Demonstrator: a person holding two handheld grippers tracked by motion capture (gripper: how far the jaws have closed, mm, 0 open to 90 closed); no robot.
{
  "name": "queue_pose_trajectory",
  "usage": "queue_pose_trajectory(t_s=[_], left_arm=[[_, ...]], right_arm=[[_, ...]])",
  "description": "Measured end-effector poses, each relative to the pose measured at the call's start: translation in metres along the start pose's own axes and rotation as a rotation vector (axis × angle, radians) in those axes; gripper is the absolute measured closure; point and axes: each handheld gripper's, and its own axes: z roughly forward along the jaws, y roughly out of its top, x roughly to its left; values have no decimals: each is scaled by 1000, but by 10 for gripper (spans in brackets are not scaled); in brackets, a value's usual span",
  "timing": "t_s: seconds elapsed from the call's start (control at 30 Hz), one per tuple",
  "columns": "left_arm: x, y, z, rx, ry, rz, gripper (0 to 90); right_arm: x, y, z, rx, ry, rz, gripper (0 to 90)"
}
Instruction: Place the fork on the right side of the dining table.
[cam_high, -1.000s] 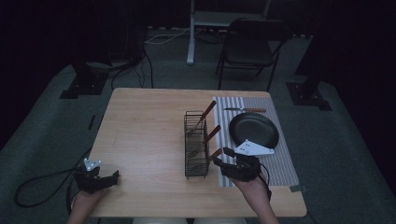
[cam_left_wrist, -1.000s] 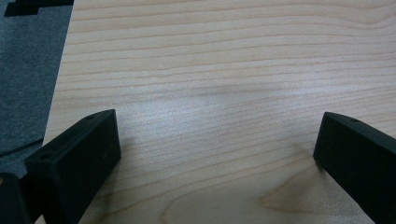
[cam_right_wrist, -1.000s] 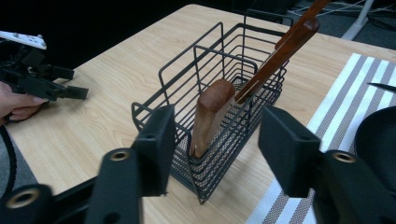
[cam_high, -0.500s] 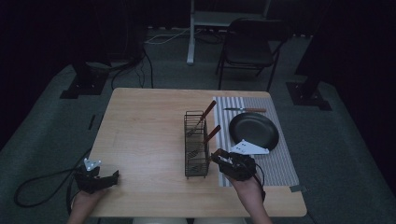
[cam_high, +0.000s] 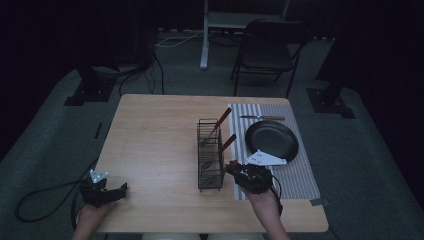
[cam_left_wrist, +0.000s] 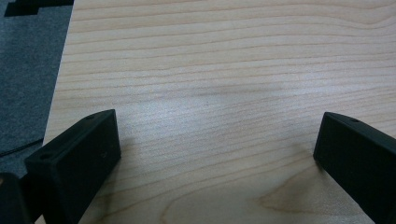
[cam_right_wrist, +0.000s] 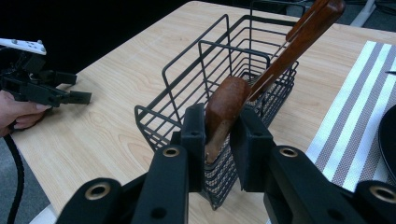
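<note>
A black wire basket (cam_high: 210, 155) stands mid-table with two wooden-handled utensils leaning in it. My right gripper (cam_high: 232, 167) is at the basket's near right corner. Its jaws have just been closing and now press on the nearer utensil's brown handle (cam_right_wrist: 226, 105), which stands between the pads of the right gripper (cam_right_wrist: 222, 130). The other handle (cam_right_wrist: 303, 37) slants up behind it. My left gripper (cam_high: 122, 189) rests at the table's near left corner. The left gripper (cam_left_wrist: 217, 144) has its jaws wide apart over bare wood, with nothing between them.
A striped placemat (cam_high: 295, 175) on the right carries a dark round plate (cam_high: 271, 140) and a knife (cam_high: 262, 118) beyond it. A folding chair (cam_high: 265, 50) stands behind the table. Bare wood (cam_high: 155, 135) lies left of the basket.
My right gripper has edged slightly left toward the basket, and its jaws have come together around the nearer handle. The left hand has stayed put.
</note>
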Motion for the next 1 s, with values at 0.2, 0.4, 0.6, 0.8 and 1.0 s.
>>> queue_pose_trajectory(t_s=[0.2,0.4,0.6,0.8,1.0], left_arm=[[0,0,0,0,0,0,7],[0,0,0,0,0,0,7],[0,0,0,0,0,0,7],[0,0,0,0,0,0,7],[0,0,0,0,0,0,7]], right_arm=[[1,1,-1,-4,-6,-9,765],[2,5,-4,-20,-12,-18,769],[1,11,-7,-25,-3,-36,774],[2,18,-15,-48,-5,-49,775],[0,24,-25,-79,1,-37,776]])
